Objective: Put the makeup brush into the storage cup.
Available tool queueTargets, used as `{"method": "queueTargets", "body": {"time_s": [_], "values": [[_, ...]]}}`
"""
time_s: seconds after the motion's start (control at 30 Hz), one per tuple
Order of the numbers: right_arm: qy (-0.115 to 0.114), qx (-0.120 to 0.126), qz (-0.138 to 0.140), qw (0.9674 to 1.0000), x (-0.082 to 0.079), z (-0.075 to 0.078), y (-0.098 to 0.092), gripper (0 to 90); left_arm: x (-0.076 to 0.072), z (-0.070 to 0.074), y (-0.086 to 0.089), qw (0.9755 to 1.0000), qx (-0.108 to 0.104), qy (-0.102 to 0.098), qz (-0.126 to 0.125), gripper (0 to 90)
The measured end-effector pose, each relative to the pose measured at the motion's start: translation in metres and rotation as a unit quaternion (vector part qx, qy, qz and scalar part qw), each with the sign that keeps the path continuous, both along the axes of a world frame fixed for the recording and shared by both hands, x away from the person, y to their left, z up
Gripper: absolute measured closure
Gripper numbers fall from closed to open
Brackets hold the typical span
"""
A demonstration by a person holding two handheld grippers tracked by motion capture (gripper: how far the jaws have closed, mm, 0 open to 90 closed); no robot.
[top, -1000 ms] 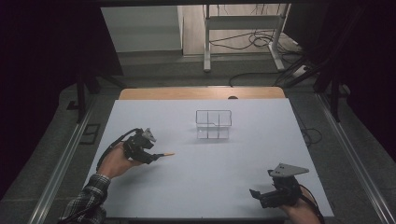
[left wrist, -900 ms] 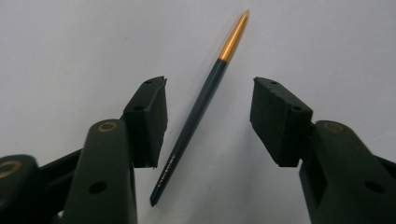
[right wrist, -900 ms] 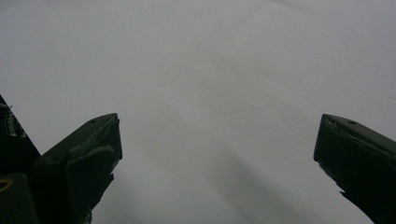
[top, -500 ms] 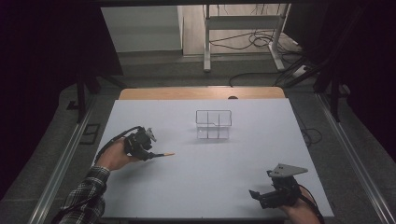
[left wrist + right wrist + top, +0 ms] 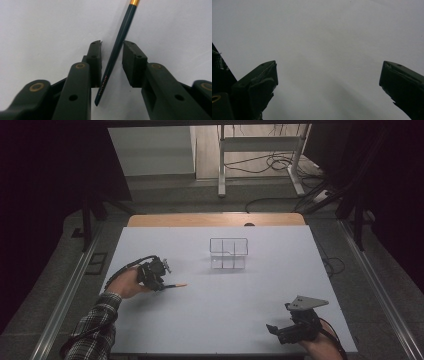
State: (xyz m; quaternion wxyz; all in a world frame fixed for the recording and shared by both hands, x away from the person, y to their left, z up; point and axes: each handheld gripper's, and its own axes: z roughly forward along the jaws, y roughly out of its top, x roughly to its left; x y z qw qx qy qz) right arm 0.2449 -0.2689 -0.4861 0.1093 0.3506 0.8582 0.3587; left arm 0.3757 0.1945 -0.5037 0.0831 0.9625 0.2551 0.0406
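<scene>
A dark green pencil (image 5: 117,47) with a gold band and an orange end (image 5: 176,285) lies on the white table (image 5: 210,320), left of centre. My left gripper (image 5: 111,43) straddles its dark end. The jaws have just been closing, and the pencil sits between them with a gap still showing beside the right pad (image 5: 131,62). In the high view the left gripper (image 5: 161,284) points right along the pencil. At the front right of the table my right gripper (image 5: 272,329) rests with its jaws wide apart, and nothing lies between them in its own view (image 5: 329,72).
A clear box with divided compartments (image 5: 228,253) stands on the table behind the middle. A wooden strip (image 5: 215,220) runs along the table's far edge. Metal rails flank both sides, and cables lie on the floor beyond.
My left hand and gripper have edged slightly away from the front edge, at the pencil's dark end. The pencil and my right gripper have stayed in place.
</scene>
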Motion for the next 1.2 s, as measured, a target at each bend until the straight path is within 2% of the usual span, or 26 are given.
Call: {"method": "queueTargets", "body": {"time_s": [0.13, 0.17, 0.2, 0.37, 0.57, 0.73, 0.93, 1.0, 1.2], "values": [[0.001, -0.002, 0.0, 1.0, 0.0, 0.0, 0.0, 2.0, 0.0, -0.003, 0.0, 0.9999, -0.003, 0.015, 0.001, 75.5], [0.001, -0.002, 0.001, 1.0, 0.0, 0.0, 0.0, 2.1, 0.001, -0.003, 0.0, 0.9997, -0.007, 0.025, 0.0, 81.4], [0.001, -0.003, 0.002, 1.0, 0.0, 0.0, 0.0, 2.1, 0.001, -0.003, 0.0, 0.9997, -0.007, 0.025, 0.0, 83.1], [0.001, -0.004, 0.002, 1.0, 0.0, 0.0, 0.001, 2.2, 0.001, -0.003, 0.0, 0.9994, -0.009, 0.031, 0.009, 84.3], [0.002, -0.004, 0.002, 1.0, 0.0, 0.0, 0.001, 2.3, 0.001, -0.003, 0.004, 0.999, -0.021, 0.032, 0.022, 84.5], [0.001, -0.005, 0.002, 1.0, 0.0, 0.0, 0.001, 2.4, -0.002, 0.001, 0.006, 0.9987, -0.033, 0.027, 0.029, 84.5], [0.005, -0.005, 0.002, 1.0, 0.0, 0.0, 0.001, 2.7, -0.01, 0.011, 0.006, 0.9981, -0.052, 0.007, 0.033, 84.5], [0.006, -0.006, 0.002, 1.0, 0.0, 0.0, 0.001, 2.8, -0.013, 0.015, 0.007, 0.9975, -0.061, 0.001, 0.035, 84.5], [0.006, -0.006, 0.001, 1.0, 0.0, 0.0, 0.001, 2.7, -0.022, 0.024, 0.009, 0.9934, -0.1, -0.018, 0.052, 84.5]]}}
